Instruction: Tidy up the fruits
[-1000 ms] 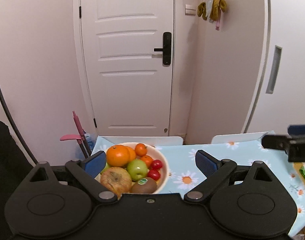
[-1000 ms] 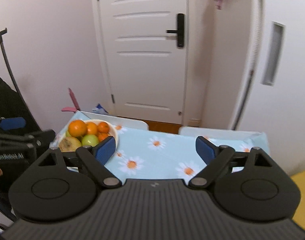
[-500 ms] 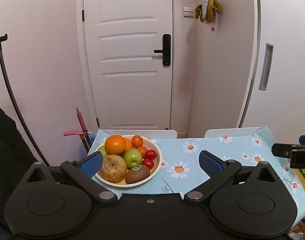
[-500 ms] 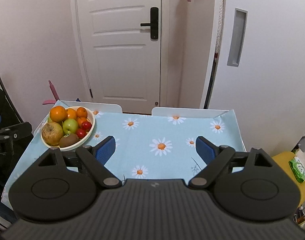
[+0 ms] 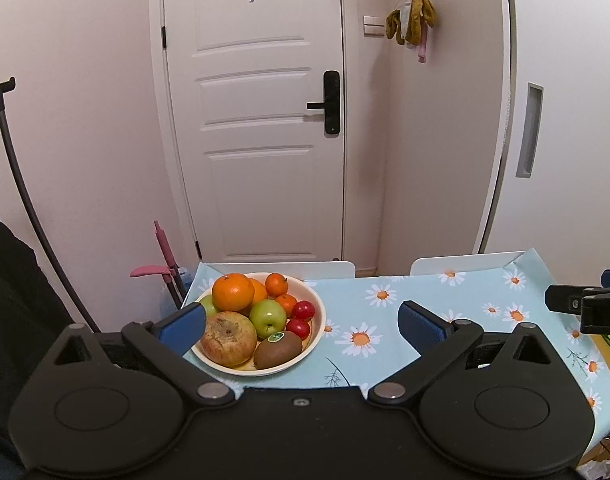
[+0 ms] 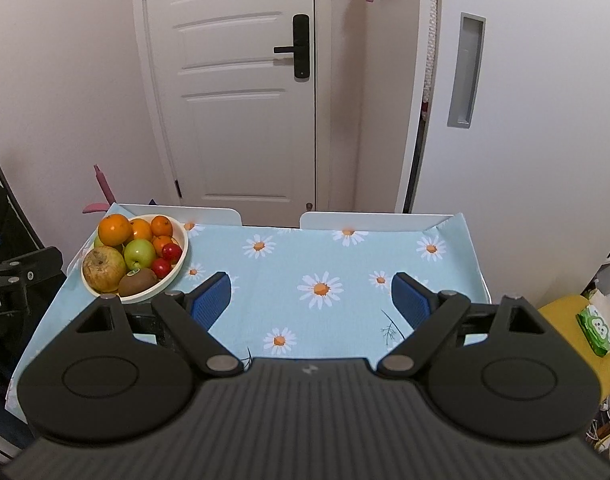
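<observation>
A cream bowl (image 5: 317, 320) of fruit stands at the table's far left; it also shows in the right wrist view (image 6: 181, 258). It holds a big orange (image 5: 233, 292), a brownish apple (image 5: 227, 338), a green apple (image 5: 267, 314), a kiwi (image 5: 278, 344), small oranges and two red fruits (image 5: 303, 310). My left gripper (image 5: 301, 322) is open and empty, held back above the table's near edge with the bowl between its fingers in view. My right gripper (image 6: 311, 300) is open and empty over the table's middle front.
The table carries a light blue daisy cloth (image 6: 325, 264). Two white chair backs (image 6: 369, 222) stand at its far edge before a white door (image 6: 241, 92). A yellow stool with a green tissue pack (image 6: 597, 330) is at the right. A pink tool (image 5: 163, 258) leans at the left.
Both grippers have drawn back and risen, so the whole table comes into view and the bowl looks smaller and farther. Both stay open and empty.
</observation>
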{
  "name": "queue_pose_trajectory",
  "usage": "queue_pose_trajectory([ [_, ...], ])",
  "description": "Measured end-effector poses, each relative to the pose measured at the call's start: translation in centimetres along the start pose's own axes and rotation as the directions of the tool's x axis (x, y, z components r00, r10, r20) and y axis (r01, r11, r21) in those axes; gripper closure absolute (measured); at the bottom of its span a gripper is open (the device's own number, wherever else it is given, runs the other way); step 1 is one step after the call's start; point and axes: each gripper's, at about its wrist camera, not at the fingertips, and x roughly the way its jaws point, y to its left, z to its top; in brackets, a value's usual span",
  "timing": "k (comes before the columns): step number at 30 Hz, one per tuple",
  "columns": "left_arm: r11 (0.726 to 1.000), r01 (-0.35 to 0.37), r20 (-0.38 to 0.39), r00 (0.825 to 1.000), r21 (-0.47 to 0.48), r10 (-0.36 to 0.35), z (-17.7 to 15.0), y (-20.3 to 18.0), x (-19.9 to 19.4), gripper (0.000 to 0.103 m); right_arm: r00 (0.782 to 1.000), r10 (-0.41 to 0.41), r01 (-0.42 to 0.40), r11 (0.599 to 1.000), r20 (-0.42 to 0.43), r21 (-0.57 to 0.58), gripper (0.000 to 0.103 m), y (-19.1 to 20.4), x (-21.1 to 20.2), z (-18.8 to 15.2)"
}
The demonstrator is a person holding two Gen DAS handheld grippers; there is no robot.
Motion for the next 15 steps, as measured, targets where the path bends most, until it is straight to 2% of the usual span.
queue_pose_trajectory([
  [15, 1.0, -0.005, 0.009, 1.0, -0.002, 0.005, -0.05, 0.29, -0.03, 0.0, 1.0, -0.003, 0.003, 1.0, -0.003, -0.002, 0.0, 0.05, 0.12, -0.07],
])
